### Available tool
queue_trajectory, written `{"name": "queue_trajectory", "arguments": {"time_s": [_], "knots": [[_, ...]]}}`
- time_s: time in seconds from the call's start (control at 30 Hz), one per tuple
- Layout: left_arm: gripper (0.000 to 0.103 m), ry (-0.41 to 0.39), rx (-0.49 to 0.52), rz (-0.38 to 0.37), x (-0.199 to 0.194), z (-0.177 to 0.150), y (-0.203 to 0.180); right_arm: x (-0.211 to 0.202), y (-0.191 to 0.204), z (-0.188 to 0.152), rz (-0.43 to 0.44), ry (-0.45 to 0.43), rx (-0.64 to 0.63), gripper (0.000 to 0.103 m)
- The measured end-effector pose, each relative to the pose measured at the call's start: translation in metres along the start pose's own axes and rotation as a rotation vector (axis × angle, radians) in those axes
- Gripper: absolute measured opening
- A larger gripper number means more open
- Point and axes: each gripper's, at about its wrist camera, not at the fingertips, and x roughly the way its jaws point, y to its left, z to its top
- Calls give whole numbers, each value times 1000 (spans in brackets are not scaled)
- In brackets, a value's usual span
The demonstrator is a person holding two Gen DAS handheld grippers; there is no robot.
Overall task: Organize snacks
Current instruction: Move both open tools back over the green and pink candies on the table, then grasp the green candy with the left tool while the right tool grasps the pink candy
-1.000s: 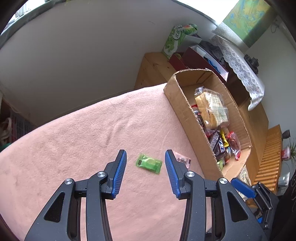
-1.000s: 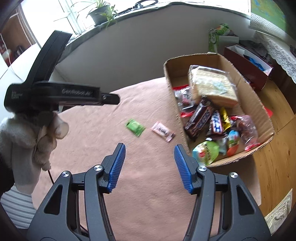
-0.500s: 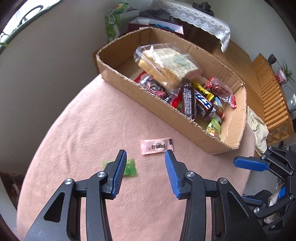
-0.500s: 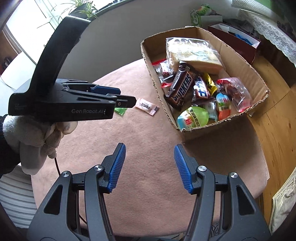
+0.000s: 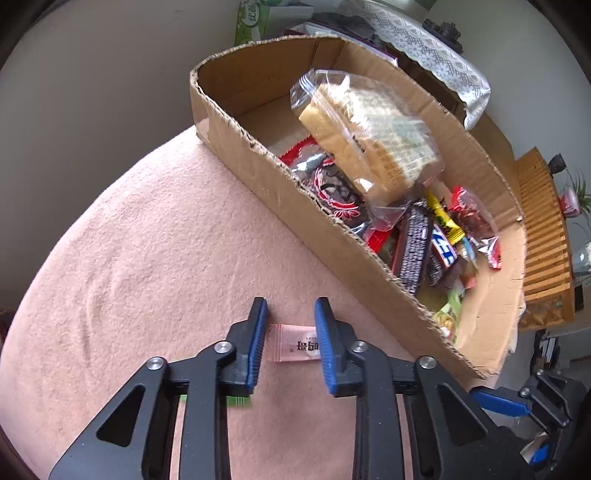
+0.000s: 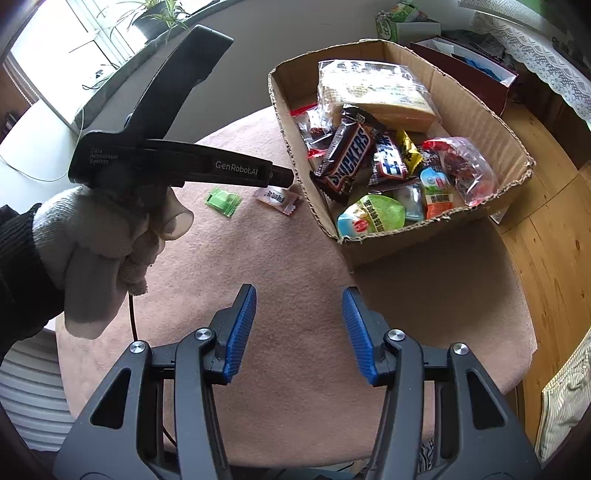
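A small pink candy packet (image 5: 295,343) lies on the pink tablecloth (image 5: 147,258) between the jaws of my left gripper (image 5: 290,332), which is open and straddles it, jaws partly closed in. The packet also shows in the right wrist view (image 6: 279,198). A green candy packet (image 6: 222,200) lies to its left; in the left wrist view it (image 5: 236,400) peeks from under the left finger. A cardboard box (image 6: 491,122) holds several snacks, among them a Snickers bar (image 6: 347,158) and a wafer bag (image 6: 373,94). My right gripper (image 6: 299,328) is open and empty over the cloth, nearer than the box.
The round table's edge drops off to a wooden floor (image 6: 546,229) on the right. A green tissue box (image 6: 391,22) and a dark red box (image 6: 469,70) stand behind the cardboard box. A gloved hand (image 6: 107,251) holds the left gripper.
My left gripper has moved forward and down over the pink packet, and its jaws have narrowed around it. The green packet has slipped under the left finger. The right gripper has barely moved.
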Motion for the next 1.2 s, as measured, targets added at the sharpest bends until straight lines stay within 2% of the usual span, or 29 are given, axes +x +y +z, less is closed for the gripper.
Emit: {"name": "queue_trajectory", "arguments": {"time_s": [0.17,0.33,0.53,0.67,0.73,0.8,0.93,1.07,1.2], "knots": [[23,15,52,-25,2,-3,-13,1,-1,-3,-3,12,8,51],[23,31,126,-44,-6,-32,-18,0,0,0,-1,6,5,51],[23,46,130,-81,-17,-58,-18,7,5,4,8,14,1,51],[26,-12,0,-93,-39,-59,2,15,15,6,28,19,-41,51],[42,-53,-90,-86,-51,-62,19,19,21,8,23,17,-71,51],[44,-69,-152,-69,-56,-64,32,25,27,12,38,26,-103,51],[44,-50,-295,-70,-52,-65,61,34,37,16,35,27,-154,51],[44,-31,-365,-111,-41,-59,61,46,46,22,46,35,-190,51],[44,-19,-358,-114,-32,-53,52,52,48,24,58,41,-201,51]]}}
